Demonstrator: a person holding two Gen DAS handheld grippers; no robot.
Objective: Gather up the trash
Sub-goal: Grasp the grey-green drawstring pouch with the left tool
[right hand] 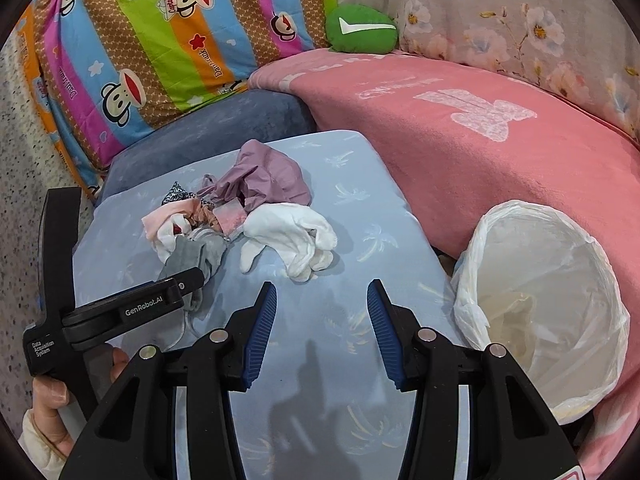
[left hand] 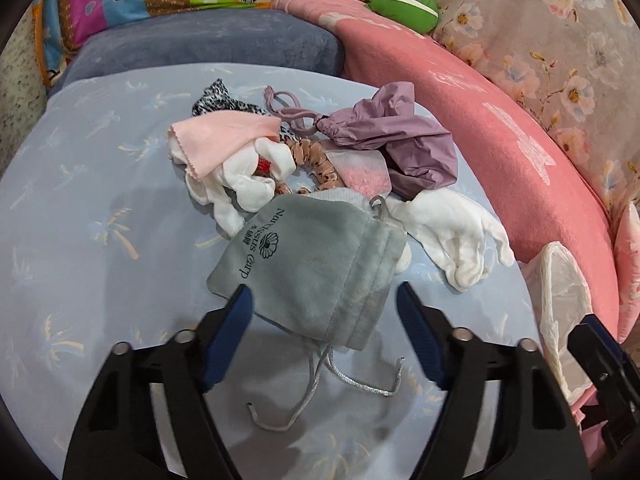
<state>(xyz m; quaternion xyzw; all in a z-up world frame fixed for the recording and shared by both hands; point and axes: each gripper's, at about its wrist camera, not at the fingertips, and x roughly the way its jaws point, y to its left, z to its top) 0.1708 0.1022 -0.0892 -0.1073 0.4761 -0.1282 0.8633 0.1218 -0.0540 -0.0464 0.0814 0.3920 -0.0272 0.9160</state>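
Left wrist view: left gripper (left hand: 324,304), jaws apart, straddles the lower edge of the grey pouch (left hand: 316,264) on the blue pillow (left hand: 100,208), not yet pinching, so best to bite the bunched fabric clear of its cord (left hand: 320,384); right gripper (right hand: 322,308) open, empty, near the lined bin (right hand: 548,304).

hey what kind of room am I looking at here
Most likely a bedroom, on a bed: a pale blue sheet, a cartoon-print pillow and a pink blanket, with a lined trash bin alongside.
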